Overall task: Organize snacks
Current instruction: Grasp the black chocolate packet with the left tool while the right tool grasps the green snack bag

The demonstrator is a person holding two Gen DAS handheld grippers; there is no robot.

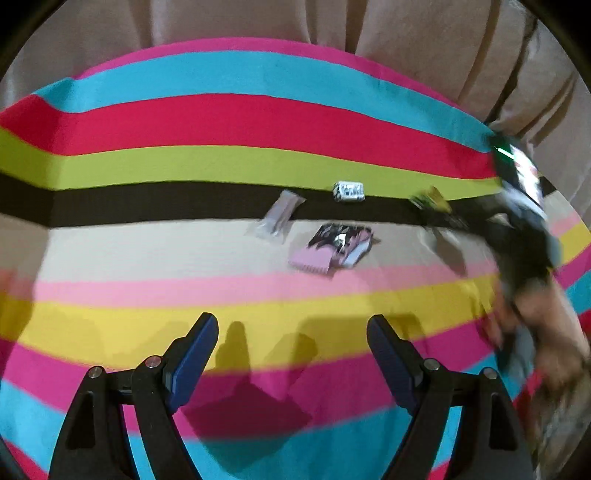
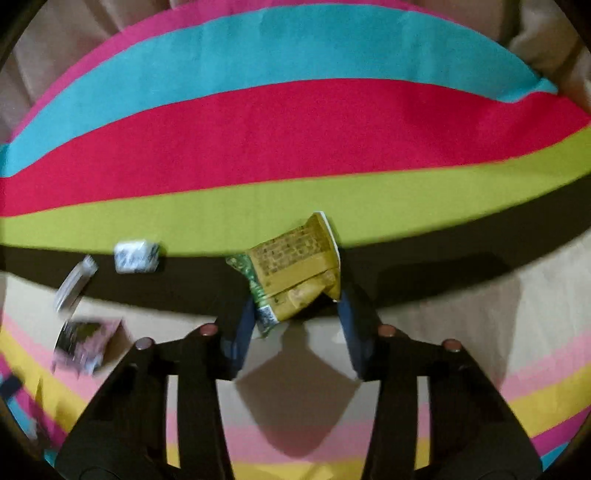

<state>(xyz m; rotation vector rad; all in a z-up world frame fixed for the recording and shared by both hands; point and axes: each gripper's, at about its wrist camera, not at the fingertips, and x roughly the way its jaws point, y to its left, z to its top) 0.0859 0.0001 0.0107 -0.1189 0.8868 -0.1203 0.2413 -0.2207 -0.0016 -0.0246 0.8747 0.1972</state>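
Observation:
My right gripper (image 2: 297,314) is shut on the lower end of a yellow and green snack packet (image 2: 295,266), held over the black stripe. In the left wrist view that packet (image 1: 432,197) and the right gripper (image 1: 443,218) are blurred at the right. My left gripper (image 1: 292,325) is open and empty above the yellow and magenta stripes. Three more snacks lie ahead of it: a silvery wrapper (image 1: 277,216), a small white packet (image 1: 349,191) and a pink and black packet (image 1: 332,245). In the right wrist view they lie to the left: the wrapper (image 2: 74,282), the white packet (image 2: 136,256), the pink packet (image 2: 86,343).
A brightly striped cloth (image 1: 221,129) covers the whole surface. Beige draped fabric (image 1: 406,33) rises behind its far edge. A person's hand (image 1: 546,325) holds the right gripper at the right side of the left wrist view.

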